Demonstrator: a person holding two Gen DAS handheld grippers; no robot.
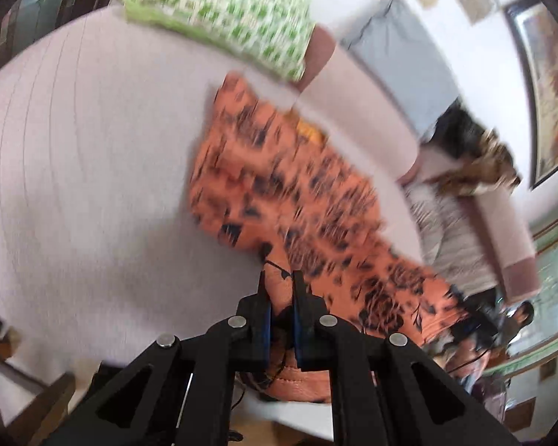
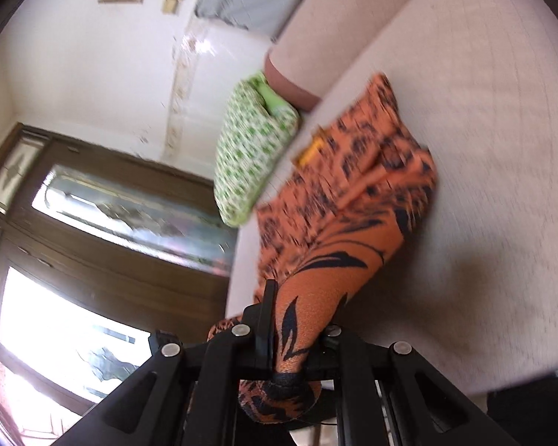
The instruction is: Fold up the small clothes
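Note:
An orange garment with a black leaf print (image 1: pixel 297 200) lies stretched over a pale sofa seat (image 1: pixel 85 171). My left gripper (image 1: pixel 279 282) is shut on one end of it, cloth bunched between the fingers. In the right wrist view the same garment (image 2: pixel 353 200) runs from the seat (image 2: pixel 483 148) into my right gripper (image 2: pixel 297 297), which is shut on its other end; the cloth hides the right finger. Both views are blurred by motion.
A green-and-white patterned cushion (image 1: pixel 219 11) lies at the back of the sofa and also shows in the right wrist view (image 2: pixel 249 160). A grey striped garment (image 1: pixel 454 238) and a dark patterned one (image 1: pixel 476 148) lie by the backrest. A wooden-framed glass door (image 2: pixel 104 223) stands beyond the sofa.

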